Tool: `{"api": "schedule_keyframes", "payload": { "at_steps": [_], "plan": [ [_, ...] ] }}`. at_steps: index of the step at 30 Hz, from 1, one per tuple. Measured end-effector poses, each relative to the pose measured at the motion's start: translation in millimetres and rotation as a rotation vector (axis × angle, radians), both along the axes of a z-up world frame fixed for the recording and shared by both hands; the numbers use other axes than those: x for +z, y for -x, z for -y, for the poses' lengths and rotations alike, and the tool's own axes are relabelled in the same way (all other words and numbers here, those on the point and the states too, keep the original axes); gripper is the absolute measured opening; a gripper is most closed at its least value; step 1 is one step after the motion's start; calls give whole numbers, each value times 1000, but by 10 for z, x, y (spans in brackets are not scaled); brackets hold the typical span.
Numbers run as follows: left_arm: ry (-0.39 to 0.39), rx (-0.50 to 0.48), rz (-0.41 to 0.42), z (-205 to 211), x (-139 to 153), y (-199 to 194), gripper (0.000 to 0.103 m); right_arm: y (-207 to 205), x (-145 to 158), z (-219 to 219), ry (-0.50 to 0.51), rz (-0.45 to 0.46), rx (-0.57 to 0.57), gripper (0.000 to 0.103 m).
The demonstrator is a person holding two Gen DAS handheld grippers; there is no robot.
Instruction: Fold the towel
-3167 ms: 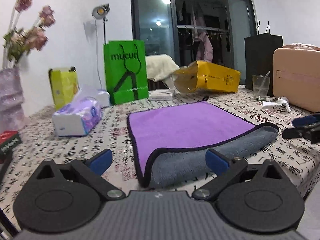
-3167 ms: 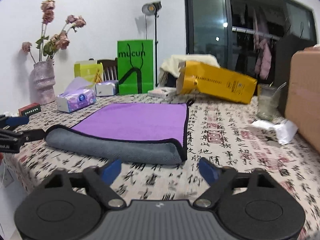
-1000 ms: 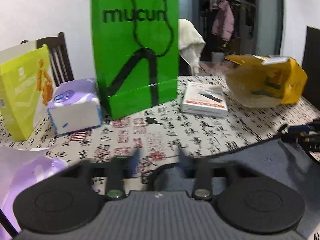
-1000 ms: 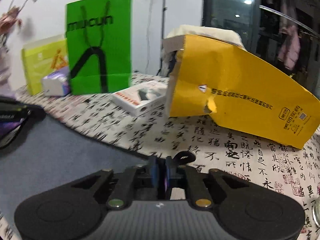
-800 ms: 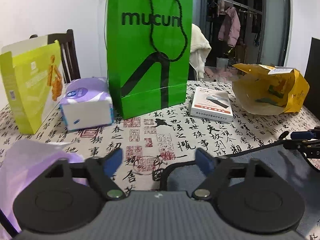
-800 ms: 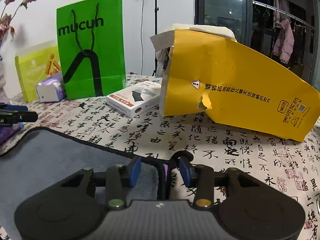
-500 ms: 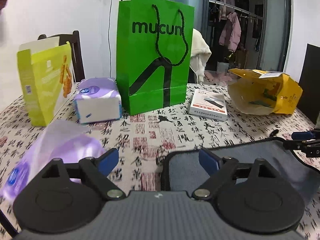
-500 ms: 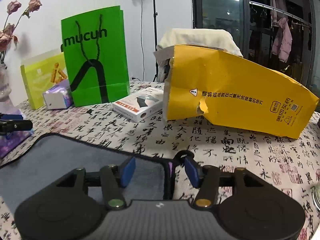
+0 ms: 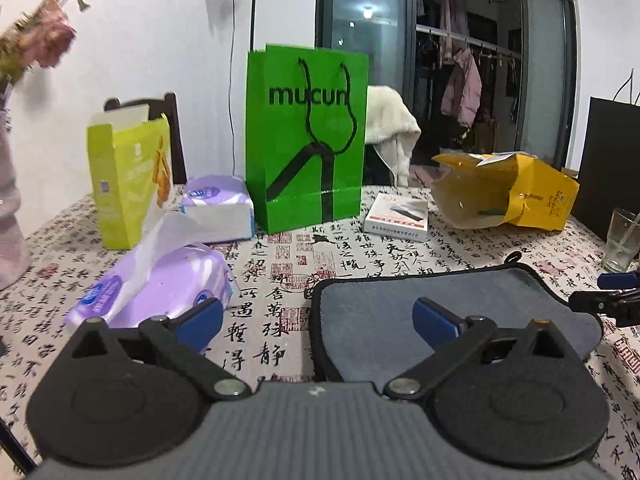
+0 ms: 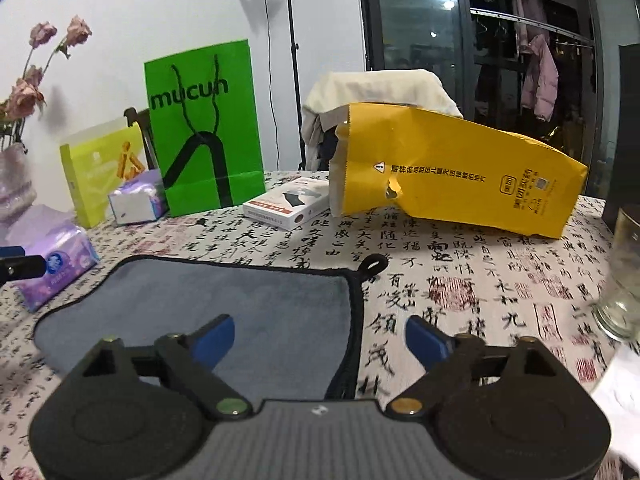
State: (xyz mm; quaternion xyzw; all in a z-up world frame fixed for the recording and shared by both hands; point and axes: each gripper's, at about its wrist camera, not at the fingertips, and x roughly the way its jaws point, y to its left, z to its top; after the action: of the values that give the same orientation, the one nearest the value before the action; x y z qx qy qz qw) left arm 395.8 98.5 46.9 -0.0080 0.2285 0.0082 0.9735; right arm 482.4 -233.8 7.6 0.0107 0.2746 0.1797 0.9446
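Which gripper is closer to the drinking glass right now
Right. The right gripper hangs over the towel's loop corner, with the glass just off to its right. The left gripper is at the towel's opposite edge, by the tissue pack.

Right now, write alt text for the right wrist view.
Open blue-tipped tongs hover over the right edge of a grey towel lying folded on a calligraphy-print tablecloth. Behind it stand a green bag, a yellow bag on its side and a white box.
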Motion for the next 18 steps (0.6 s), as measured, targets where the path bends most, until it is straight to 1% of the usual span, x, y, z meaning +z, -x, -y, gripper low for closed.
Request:
{"api": "schedule_keyframes", "payload": {
  "at_steps": [9,18],
  "plan": [
    [-4,-15,42,165,83,521,103,614,132,66,-27,32,9,103],
    [10,-11,72,209,134,1018,103,1191,218,84,-10,67,3,103]
  ]
}}
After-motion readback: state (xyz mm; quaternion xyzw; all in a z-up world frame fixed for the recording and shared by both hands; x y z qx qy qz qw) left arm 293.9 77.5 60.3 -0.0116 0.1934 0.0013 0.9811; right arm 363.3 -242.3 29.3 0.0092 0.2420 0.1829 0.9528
